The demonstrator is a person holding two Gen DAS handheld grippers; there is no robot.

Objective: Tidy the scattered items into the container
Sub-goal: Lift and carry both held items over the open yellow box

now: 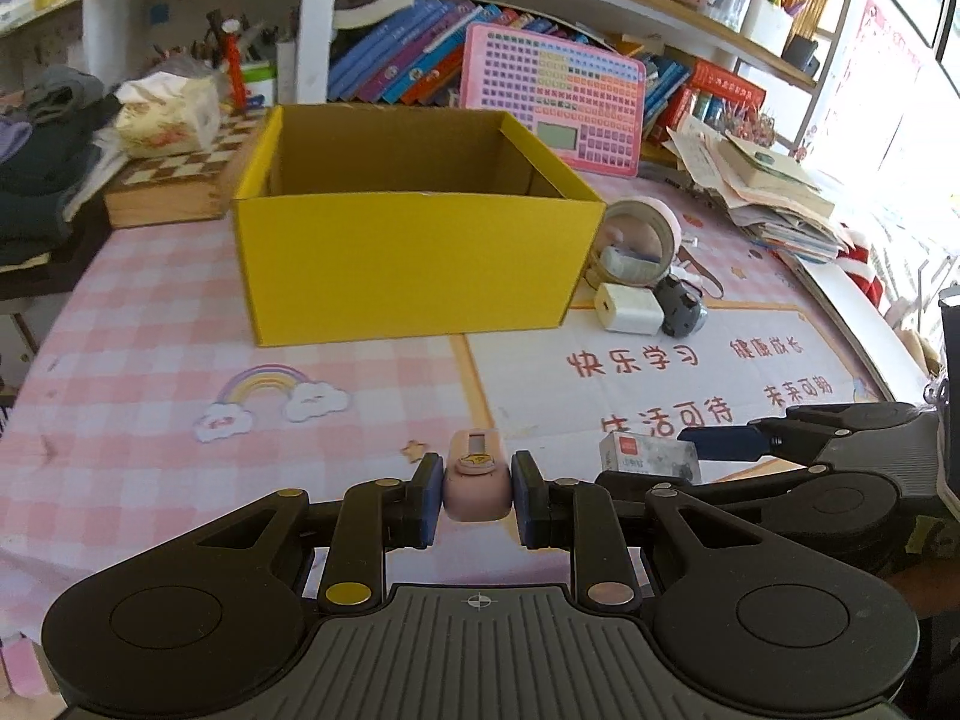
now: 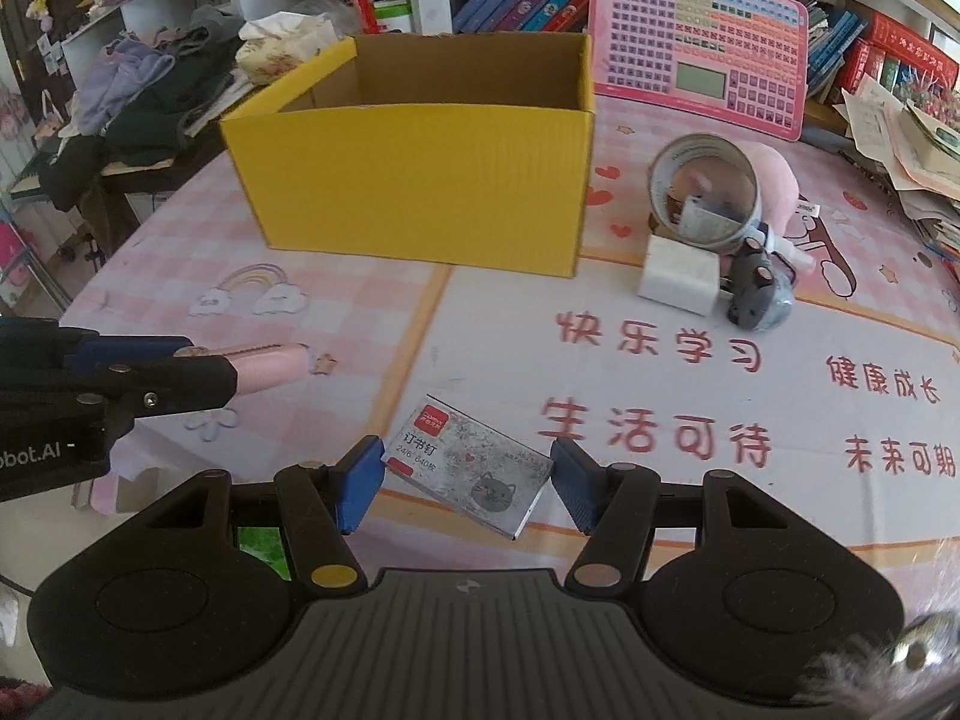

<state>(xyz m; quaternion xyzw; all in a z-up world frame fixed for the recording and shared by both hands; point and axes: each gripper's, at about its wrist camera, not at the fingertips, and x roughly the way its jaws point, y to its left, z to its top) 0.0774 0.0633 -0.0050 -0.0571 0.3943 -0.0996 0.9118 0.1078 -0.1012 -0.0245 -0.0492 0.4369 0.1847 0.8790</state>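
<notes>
Here both grippers carry a load toward the yellow box (image 1: 414,264), which stands open-topped at the far middle of the desk. The left gripper (image 1: 477,495) is nearly closed on a small pink device (image 1: 476,480), pinched at its sides so it rides steady. The right gripper (image 2: 467,477) stands about half open around a box of staples (image 2: 474,468); its pads seem to touch the box's ends, though the right contact is hard to confirm. A tape roll (image 2: 705,195), white charger (image 2: 678,276) and grey gadget (image 2: 759,294) wait right of the box.
</notes>
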